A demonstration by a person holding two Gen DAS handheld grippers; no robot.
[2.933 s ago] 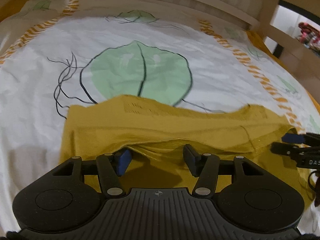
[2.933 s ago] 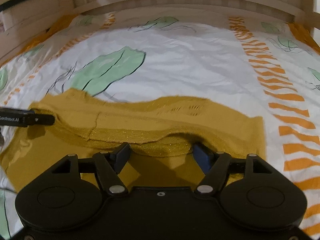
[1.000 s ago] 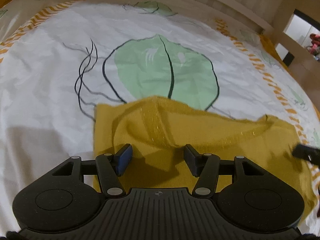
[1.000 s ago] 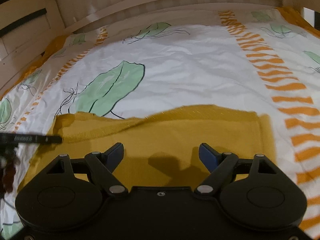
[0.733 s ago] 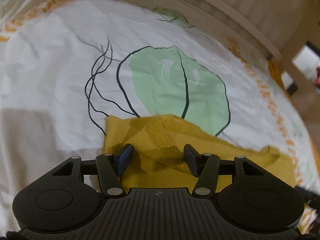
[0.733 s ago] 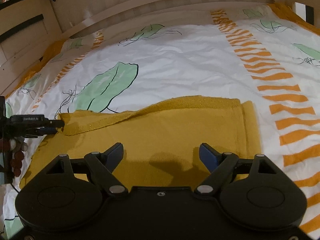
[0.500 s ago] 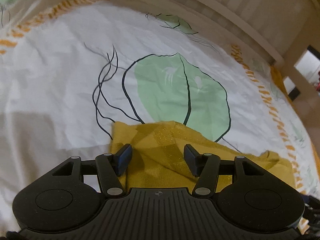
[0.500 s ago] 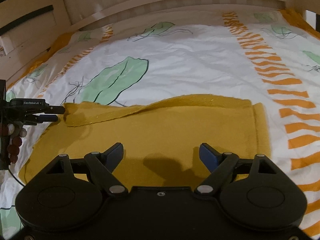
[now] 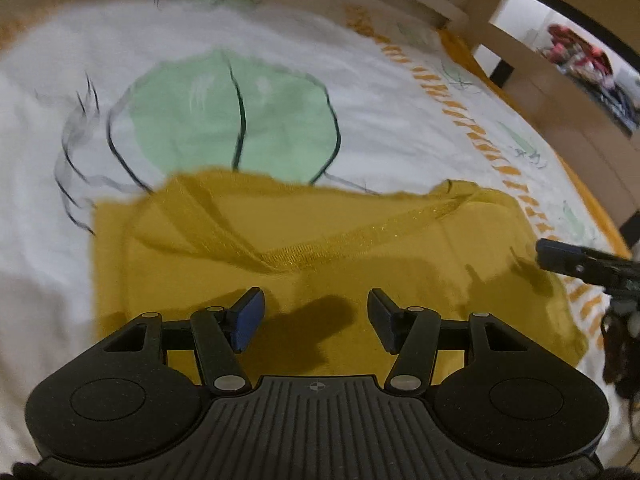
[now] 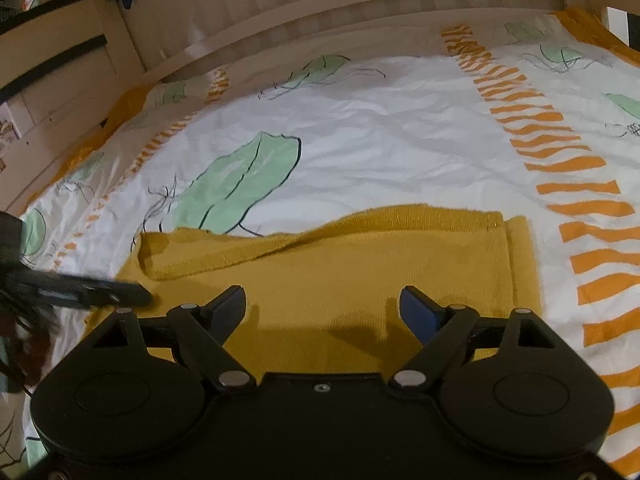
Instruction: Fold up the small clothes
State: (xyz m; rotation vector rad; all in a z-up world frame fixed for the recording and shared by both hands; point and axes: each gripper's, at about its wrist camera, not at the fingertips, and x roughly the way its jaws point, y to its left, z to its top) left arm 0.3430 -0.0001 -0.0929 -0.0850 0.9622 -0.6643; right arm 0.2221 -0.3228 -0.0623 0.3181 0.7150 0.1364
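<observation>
I see the folded garment (image 9: pixel 320 248) lying on the bedsheet (image 9: pixel 200 60) — my left gripper (image 9: pixel 316 316) before it, right gripper (image 10: pixel 322 310) to its right, headboard (image 10: pixel 360 8) behind.

bare bedspread (image 10: pixel 380 140) beyond garment (image 10: pixel 360 264), wooden bed rail (image 10: pixel 360 4) bounding far side

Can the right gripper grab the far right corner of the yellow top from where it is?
Probably yes. The right gripper is open and hovers over the yellow top. The far right corner lies flat on the bedsheet ahead of it, with nothing between. The left gripper sits off to the other side.
</observation>
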